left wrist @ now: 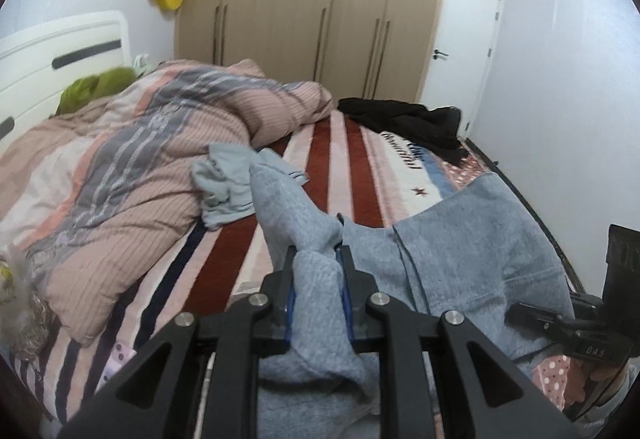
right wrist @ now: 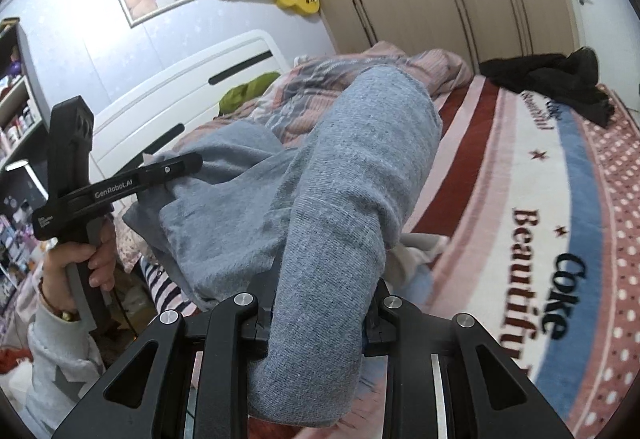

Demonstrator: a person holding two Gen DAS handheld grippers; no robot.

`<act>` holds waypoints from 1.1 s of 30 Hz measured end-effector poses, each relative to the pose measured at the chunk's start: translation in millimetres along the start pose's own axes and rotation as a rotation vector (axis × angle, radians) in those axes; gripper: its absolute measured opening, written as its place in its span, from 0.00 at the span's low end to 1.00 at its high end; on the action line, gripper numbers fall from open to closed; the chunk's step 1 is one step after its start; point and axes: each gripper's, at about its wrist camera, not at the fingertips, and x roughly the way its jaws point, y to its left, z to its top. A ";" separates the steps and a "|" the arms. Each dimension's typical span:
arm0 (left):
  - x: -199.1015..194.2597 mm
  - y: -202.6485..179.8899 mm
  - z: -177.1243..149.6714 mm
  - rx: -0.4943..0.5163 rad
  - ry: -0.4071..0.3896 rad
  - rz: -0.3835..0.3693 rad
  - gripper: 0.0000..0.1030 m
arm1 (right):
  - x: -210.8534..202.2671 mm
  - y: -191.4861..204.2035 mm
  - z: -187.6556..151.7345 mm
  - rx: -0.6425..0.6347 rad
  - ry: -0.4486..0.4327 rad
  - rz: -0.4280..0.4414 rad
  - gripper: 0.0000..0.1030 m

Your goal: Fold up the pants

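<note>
The grey-blue pants (left wrist: 460,251) hang between my two grippers above the striped bed. My left gripper (left wrist: 318,251) is shut on a bunched part of the pants. In the right wrist view it (right wrist: 176,171) shows at the left, held by a hand, pinching the fabric. My right gripper (right wrist: 324,291) is shut on another thick fold of the pants (right wrist: 340,175), which drapes over its fingers and hides the tips. In the left wrist view the right gripper (left wrist: 532,313) shows at the lower right edge.
A crumpled pink and grey quilt (left wrist: 132,159) covers the left of the bed. A light blue garment (left wrist: 228,179) lies beside it. A black garment (left wrist: 408,119) lies at the far end of the striped blanket (right wrist: 540,199). Wardrobe (left wrist: 312,7) and door (left wrist: 460,39) stand behind.
</note>
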 end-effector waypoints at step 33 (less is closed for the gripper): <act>36.4 51.7 -61.6 -0.034 0.060 0.010 0.40 | 17.0 10.1 -12.0 -0.143 -0.070 -0.115 0.53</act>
